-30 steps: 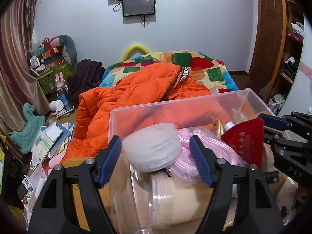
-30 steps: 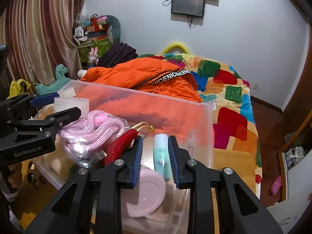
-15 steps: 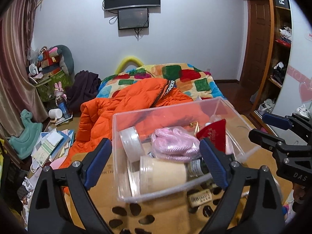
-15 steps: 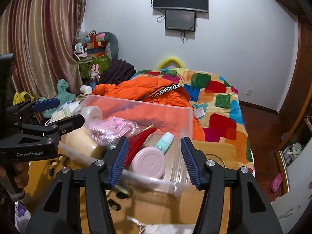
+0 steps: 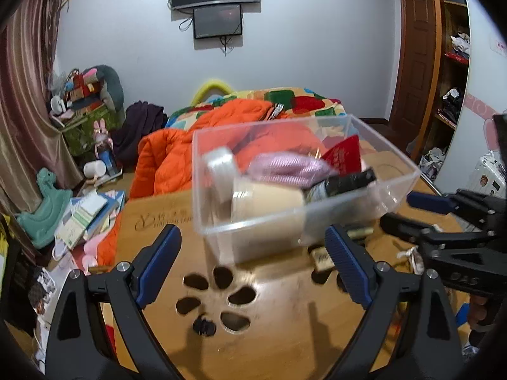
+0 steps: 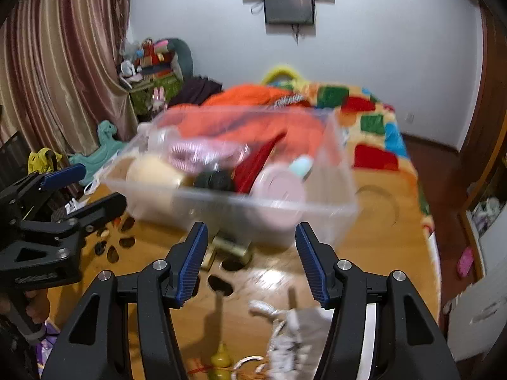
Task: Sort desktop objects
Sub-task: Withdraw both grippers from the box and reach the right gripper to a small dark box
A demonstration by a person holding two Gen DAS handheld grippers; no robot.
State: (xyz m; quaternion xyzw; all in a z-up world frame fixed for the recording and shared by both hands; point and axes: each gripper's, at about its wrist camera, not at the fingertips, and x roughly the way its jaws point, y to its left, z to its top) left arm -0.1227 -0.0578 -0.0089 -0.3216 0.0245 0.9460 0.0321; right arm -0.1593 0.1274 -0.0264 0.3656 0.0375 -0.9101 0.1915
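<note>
Both grippers, left (image 5: 250, 266) and right (image 6: 250, 262), hang spread wide and empty just short of the clear bin (image 5: 396, 161), which sits dead ahead on the wooden table (image 5: 285, 332), already part-filled. Loose leftovers, a white cord bundle (image 6: 285, 332) and a small yellow gourd charm (image 6: 221, 359), lie nearest the right gripper, just below it.

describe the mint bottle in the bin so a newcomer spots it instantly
Find the clear plastic bin on the wooden table in front of the bed. At its right end, a small mint-green bottle leans beside the round pink lid. It is the only pale green item among the pink, red and beige contents.
</note>
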